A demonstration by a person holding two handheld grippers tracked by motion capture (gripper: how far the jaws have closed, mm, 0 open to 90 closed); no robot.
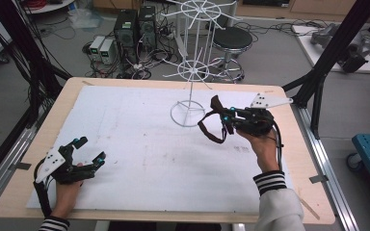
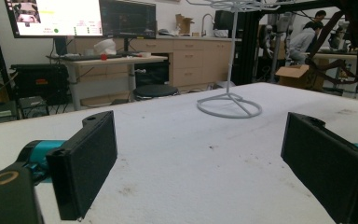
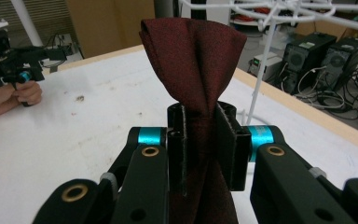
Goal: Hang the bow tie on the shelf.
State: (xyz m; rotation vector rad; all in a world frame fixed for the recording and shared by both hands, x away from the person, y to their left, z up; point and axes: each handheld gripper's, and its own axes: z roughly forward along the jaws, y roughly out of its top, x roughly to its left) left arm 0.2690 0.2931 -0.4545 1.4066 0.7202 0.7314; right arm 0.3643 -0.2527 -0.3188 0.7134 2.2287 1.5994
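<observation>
The right gripper (image 1: 224,117) is clamped on a dark red tie (image 1: 211,126), held above the white mat (image 1: 139,154) at about three o'clock of the table (image 1: 67,94) in the high view. The tie's folded end pokes up past the jaws, and the rest droops in a loop (its lowest part hangs close to the mat; whether it touches I cannot tell). In the right gripper view the tie (image 3: 193,70) is pinched tight between the two black pads. The white wire rack (image 1: 192,72) stands just beside it, at roughly ten o'clock from the gripper. The left gripper (image 1: 90,150) sits at about eight o'clock of the table, jaws spread wide with nothing between them.
</observation>
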